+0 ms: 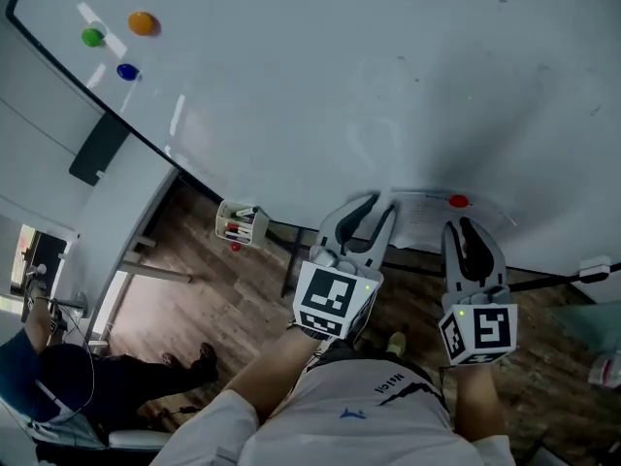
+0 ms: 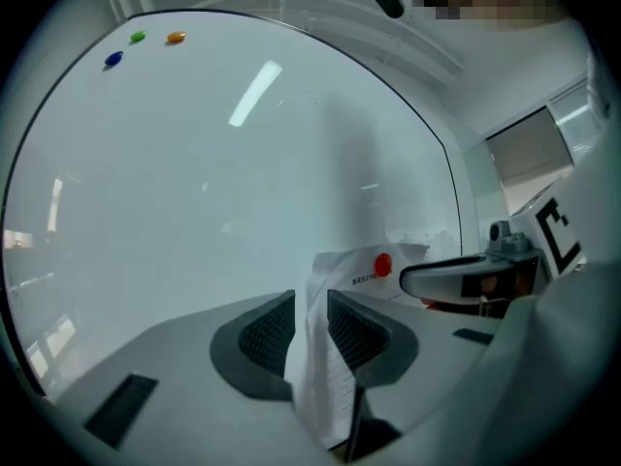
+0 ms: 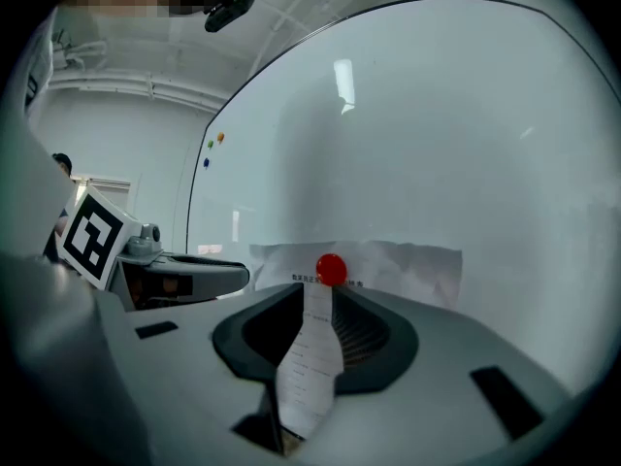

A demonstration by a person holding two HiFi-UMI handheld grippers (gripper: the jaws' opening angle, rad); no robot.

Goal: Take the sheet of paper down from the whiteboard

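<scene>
The sheet of paper [image 3: 408, 265] is hanging low on the whiteboard [image 1: 340, 76], with a red magnet [image 3: 331, 269] pinning its top edge. The left gripper [image 2: 310, 323] is pinching a fold pulled off the board. The right gripper [image 3: 318, 323] is standing part-spread around another fold, probably freeing itself for the magnet. Only the head view is showing both grippers side by side.

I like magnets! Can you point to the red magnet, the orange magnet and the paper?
red magnet [image 3: 331, 269], right gripper view, its middle.
orange magnet [image 1: 142, 23], head view, its middle.
sheet of paper [image 3: 417, 272], right gripper view, flat part right of the red magnet.
</scene>
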